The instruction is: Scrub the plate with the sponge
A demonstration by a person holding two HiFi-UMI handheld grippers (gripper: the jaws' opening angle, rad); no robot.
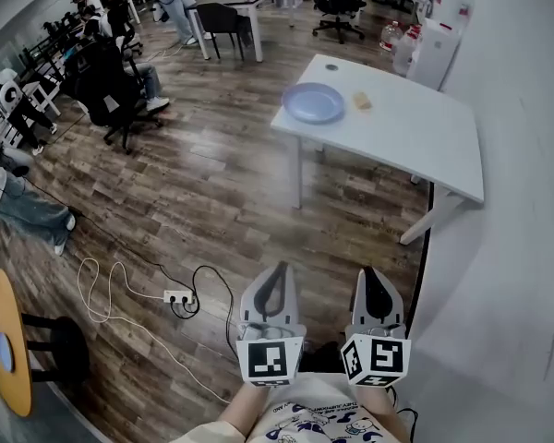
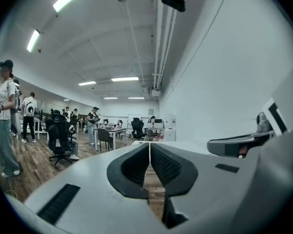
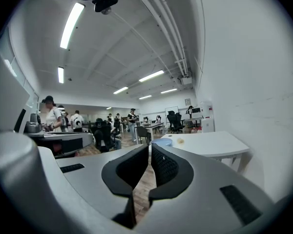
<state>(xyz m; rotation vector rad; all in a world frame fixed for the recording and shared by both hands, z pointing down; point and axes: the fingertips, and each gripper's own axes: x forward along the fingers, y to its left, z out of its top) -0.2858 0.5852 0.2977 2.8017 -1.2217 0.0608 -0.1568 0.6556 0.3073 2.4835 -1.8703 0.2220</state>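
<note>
Though far off, sponge (image 1: 361,101) indistinct.

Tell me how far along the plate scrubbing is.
Nothing looks done yet. The plate and sponge lie apart on the white table, with nothing touching them. In hand: nothing; the left gripper and right gripper are well short of the table, jaws together, empty. Left: approach, grasp the sponge, scrub the plate.

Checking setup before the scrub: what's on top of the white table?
On the white table: a blue plate and, beside it, a small yellowish sponge, not touching. Whatever lies under the plate is covered.
</note>
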